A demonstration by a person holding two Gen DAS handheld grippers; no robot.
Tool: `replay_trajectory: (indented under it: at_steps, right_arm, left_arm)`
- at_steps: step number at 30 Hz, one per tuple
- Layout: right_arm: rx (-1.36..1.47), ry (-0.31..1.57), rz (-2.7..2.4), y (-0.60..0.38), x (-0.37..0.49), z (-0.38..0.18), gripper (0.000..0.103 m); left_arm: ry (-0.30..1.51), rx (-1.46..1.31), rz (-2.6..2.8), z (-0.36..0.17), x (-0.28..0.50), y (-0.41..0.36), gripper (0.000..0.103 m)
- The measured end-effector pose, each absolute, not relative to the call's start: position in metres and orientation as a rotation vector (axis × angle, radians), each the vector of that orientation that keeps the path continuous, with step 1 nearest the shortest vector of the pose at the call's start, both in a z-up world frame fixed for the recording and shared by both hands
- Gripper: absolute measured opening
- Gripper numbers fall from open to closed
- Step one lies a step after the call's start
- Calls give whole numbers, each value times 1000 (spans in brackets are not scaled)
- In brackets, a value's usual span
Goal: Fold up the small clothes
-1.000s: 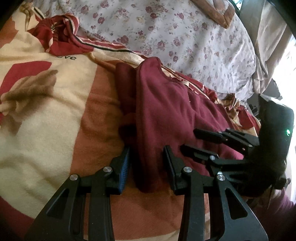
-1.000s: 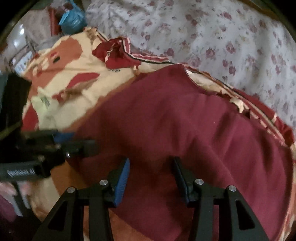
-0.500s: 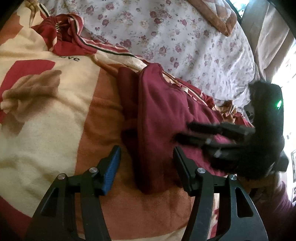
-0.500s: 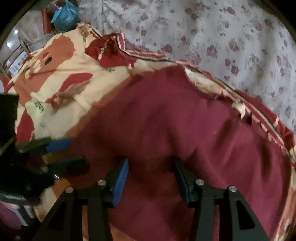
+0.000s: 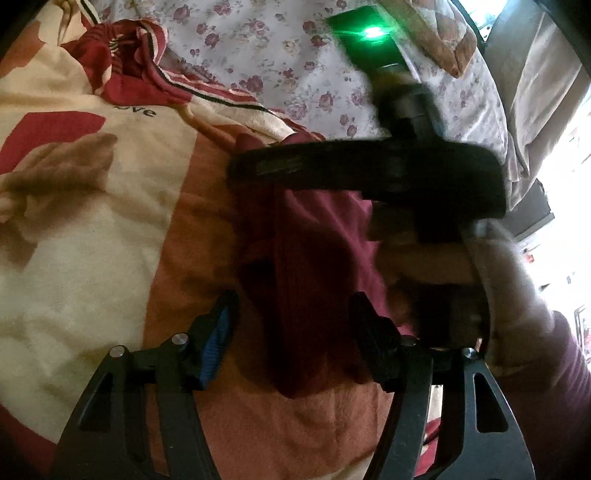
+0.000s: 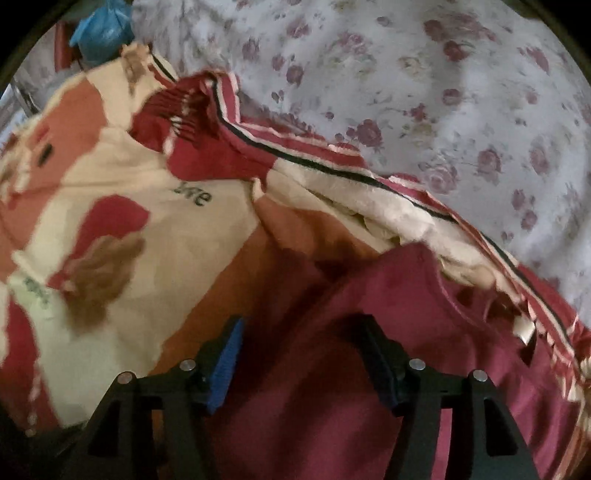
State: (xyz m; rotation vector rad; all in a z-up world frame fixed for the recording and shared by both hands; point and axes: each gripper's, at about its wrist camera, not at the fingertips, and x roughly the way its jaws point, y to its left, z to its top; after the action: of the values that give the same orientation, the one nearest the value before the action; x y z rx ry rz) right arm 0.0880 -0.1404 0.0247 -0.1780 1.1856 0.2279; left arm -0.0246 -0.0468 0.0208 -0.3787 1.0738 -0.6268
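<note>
Left wrist view: the left claw has its jaws spread apart, having just been opening. The folded end of the maroon garment lies between them, but neither pad presses on it. The cloth runs away from the claw across the cream and orange blanket. Just beyond the claw and to its right, the right claw's dark body crosses the frame, heavily blurred. It covers the far part of the garment, so the collar end cannot be made out here. Its fingertips are hidden from this side. A hand grips it at the right edge, washed out by bright light, with a maroon sleeve cut off by the frame. A flowered sheet lies farther off.

Right wrist view: the right claw is also spread, its jaws having just been opening, and grips nothing. The maroon garment lies flat under and between the fingers and runs off the bottom and right edges. Ahead and left of the claw lies the blanket, with its striped red border against the flowered sheet. The whole view is smeared. A blue bundle at the top left is too blurred to identify.
</note>
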Motion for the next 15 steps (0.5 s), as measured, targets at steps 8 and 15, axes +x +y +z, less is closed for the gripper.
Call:
replay_trajectory:
  at_steps: [8, 15]
  right_arm:
    - [-30, 1095, 287, -179, 77, 50, 19]
    - [84, 1053, 313, -211, 63, 76, 18]
  left_arm:
    - [1033, -413, -643, 26, -19, -60, 78]
    - [988, -456, -709, 29, -17, -70, 54]
